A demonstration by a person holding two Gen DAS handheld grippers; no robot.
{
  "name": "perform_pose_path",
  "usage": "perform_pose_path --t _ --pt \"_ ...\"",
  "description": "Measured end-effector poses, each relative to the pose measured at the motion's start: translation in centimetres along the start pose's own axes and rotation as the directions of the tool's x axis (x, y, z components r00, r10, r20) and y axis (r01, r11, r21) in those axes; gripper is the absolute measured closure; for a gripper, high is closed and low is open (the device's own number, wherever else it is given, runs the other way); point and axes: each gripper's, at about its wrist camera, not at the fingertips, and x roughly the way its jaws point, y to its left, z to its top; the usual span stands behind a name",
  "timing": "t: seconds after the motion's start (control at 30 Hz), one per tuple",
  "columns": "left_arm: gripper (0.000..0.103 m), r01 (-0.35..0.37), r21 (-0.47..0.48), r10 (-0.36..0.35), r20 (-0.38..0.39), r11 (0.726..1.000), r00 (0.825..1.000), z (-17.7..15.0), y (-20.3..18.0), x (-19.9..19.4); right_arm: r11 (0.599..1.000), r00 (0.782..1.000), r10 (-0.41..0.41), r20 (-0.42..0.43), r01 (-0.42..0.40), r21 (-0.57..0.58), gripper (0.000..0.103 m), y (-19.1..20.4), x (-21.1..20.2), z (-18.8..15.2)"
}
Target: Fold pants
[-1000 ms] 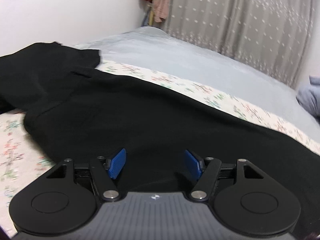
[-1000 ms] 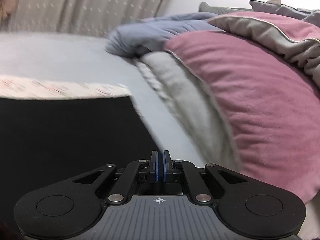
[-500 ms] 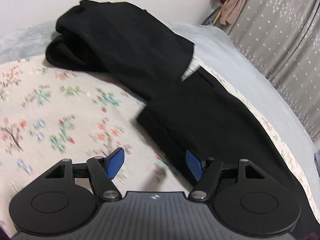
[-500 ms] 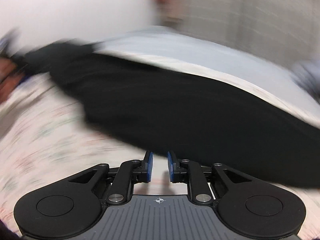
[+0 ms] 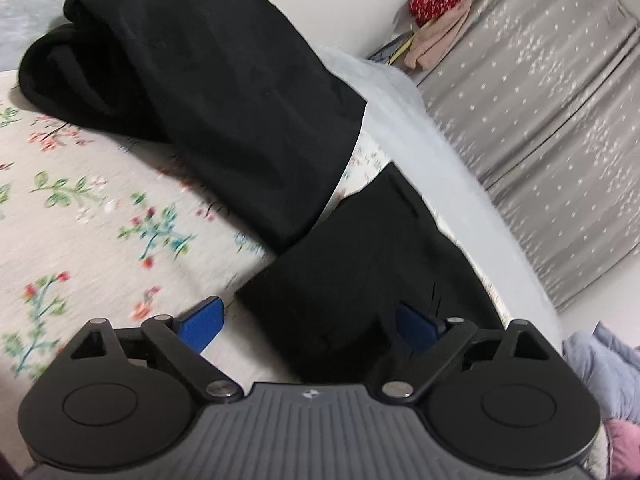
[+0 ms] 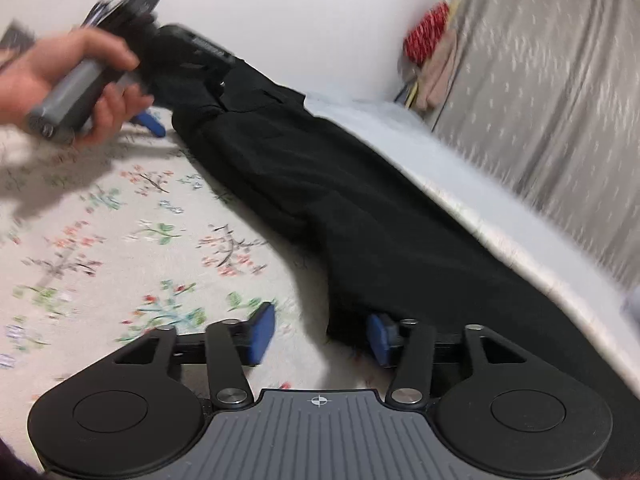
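Lying along the floral-printed cream bedspread point(image 6: 120, 248), the long black fabric pants point(image 6: 360, 216) are stretching from the upper left of the right wrist view down to its lower right, with nothing resting on top of them. In the left wrist view the same pants point(image 5: 360, 272) are showing a squared end at lower centre, and a second bulk of black cloth point(image 5: 192, 80) is bunching up toward the upper left, overlapping that end. The left gripper point(image 5: 308, 326) is standing released, its jaws having just been opening, with the corner of the pants reaching between the blue pads point(image 5: 202, 322) untouched. The right gripper point(image 6: 318, 334) is also released, its jaws having just been opening wider, and the near edge of the pants is lying by its right-hand pad without being pinched. A pale grey-blue sheet point(image 6: 460, 160) is running beyond the bedspread, backed by a grey dotted curtain point(image 5: 552, 120) and a white wall point(image 6: 280, 20). A red patterned bundle with pink cloth point(image 5: 440, 12) is hanging at the curtain's edge. Only the right wrist view is showing the person's left hand point(image 6: 80, 84) gripping the other tool's grey handle at upper left; only the left wrist view is showing lilac and pink bedding point(image 5: 608, 392) at lower right.
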Motion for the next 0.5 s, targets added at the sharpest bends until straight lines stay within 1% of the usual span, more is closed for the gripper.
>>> perform_pose_path --t 0.03,0.07,0.1,0.13,0.17,0.2,0.23,0.27,0.3,0.37,0.4,0.47,0.5 --pt "0.012 -0.003 0.001 0.003 0.012 1.000 1.000 0.1 0.0 0.0 0.999 0.999 -0.041 0.002 0.041 -0.023 0.051 0.3 0.3 0.1" --pt "0.028 -0.010 0.011 0.010 0.022 1.000 1.000 0.0 -0.1 0.0 0.997 0.998 -0.070 0.004 0.070 -0.034 0.051 0.4 0.5 0.2" --pt "0.034 -0.024 0.034 0.023 0.023 0.999 0.999 0.1 -0.2 0.1 0.997 0.997 -0.072 0.009 0.072 -0.028 0.051 0.2 0.6 0.2" --pt "0.050 -0.016 0.046 0.015 0.023 0.999 1.000 0.0 -0.2 0.0 0.998 0.998 -0.055 0.010 0.055 -0.020 0.051 0.2 0.8 0.2" --pt "0.058 -0.005 0.048 0.004 0.024 0.999 1.000 0.2 -0.1 -0.2 0.999 0.999 -0.039 0.009 0.039 -0.019 0.052 0.0 1.1 0.3" --pt "0.061 -0.012 0.048 0.010 0.030 0.999 0.999 0.3 0.0 -0.3 0.999 1.000 -0.022 0.006 0.022 -0.027 0.057 0.0 1.4 0.3" --pt "0.067 -0.016 0.055 0.014 0.036 0.998 0.999 0.6 0.0 -0.2 1.000 1.000 -0.001 0.003 0.001 -0.031 0.082 -0.1 1.5 0.4" --pt "0.072 -0.024 0.066 0.021 0.046 0.998 0.999 0.9 -0.1 -0.4 1.000 1.000 0.015 0.003 -0.015 -0.022 0.097 -0.3 1.5 0.5" --pt "0.074 -0.031 0.077 0.026 0.062 0.997 0.998 1.1 -0.2 -0.9 1.000 1.000 0.025 0.002 -0.025 -0.001 0.097 -0.7 1.3 0.7" --pt "0.079 -0.020 0.101 0.011 0.093 0.995 0.996 1.6 -0.3 -1.5 0.998 0.997 0.046 0.057 -0.048 0.037 0.097 -1.5 -0.3 1.0" --pt "0.080 -0.018 0.115 0.007 0.099 0.993 0.995 1.9 -0.2 -1.6 0.998 0.996 0.046 0.077 -0.050 0.049 0.098 -1.9 -1.2 1.3" --pt "0.081 -0.021 0.108 0.011 0.089 0.994 0.996 1.9 0.2 -1.4 0.996 0.995 0.063 0.077 -0.067 0.057 0.098 -2.5 -2.1 1.7" --pt "0.081 -0.031 0.107 0.022 0.082 0.994 0.996 1.7 0.4 -1.2 0.995 0.995 0.086 0.053 -0.089 0.053 0.099 -2.5 -1.8 1.7"
